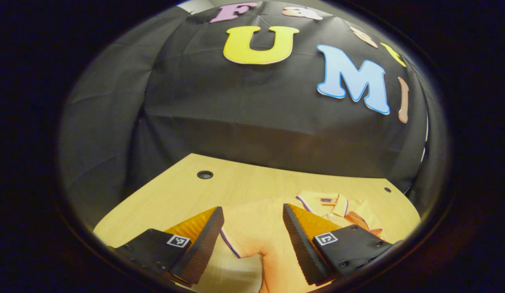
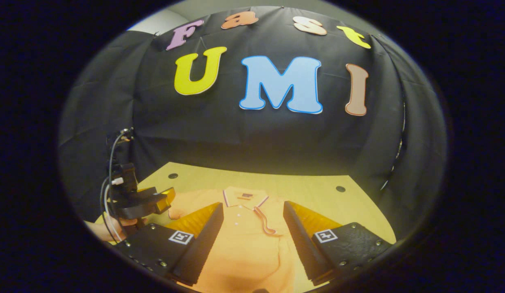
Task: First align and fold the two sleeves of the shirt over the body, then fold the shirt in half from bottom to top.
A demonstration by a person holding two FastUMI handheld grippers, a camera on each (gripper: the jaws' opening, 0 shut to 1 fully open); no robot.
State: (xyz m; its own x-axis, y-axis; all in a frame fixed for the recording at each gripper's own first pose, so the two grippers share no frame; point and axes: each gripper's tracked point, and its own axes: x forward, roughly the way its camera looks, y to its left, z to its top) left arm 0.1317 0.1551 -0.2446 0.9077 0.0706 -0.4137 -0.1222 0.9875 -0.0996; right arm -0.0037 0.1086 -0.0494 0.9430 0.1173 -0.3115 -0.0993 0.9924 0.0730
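The shirt (image 2: 244,240) between the tongs' fingers was soft matt cloth; beneath it the table (image 1: 236,187) looked smooth, pale wood-grain.

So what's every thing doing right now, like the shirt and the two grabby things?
Shirt: lying flat on the table, collar at the far end, one sleeve already folded over the body.
Left gripper: jaws open, holding nothing, above the shirt.
Right gripper: jaws open, holding nothing, above the shirt.
Table: holding the shirt.

The shirt (image 2: 244,236) lies flat on the worktop (image 2: 309,187), collar (image 2: 245,198) toward the booth wall. The left hand-held gripper (image 2: 165,201) hangs over the shirt's left edge.
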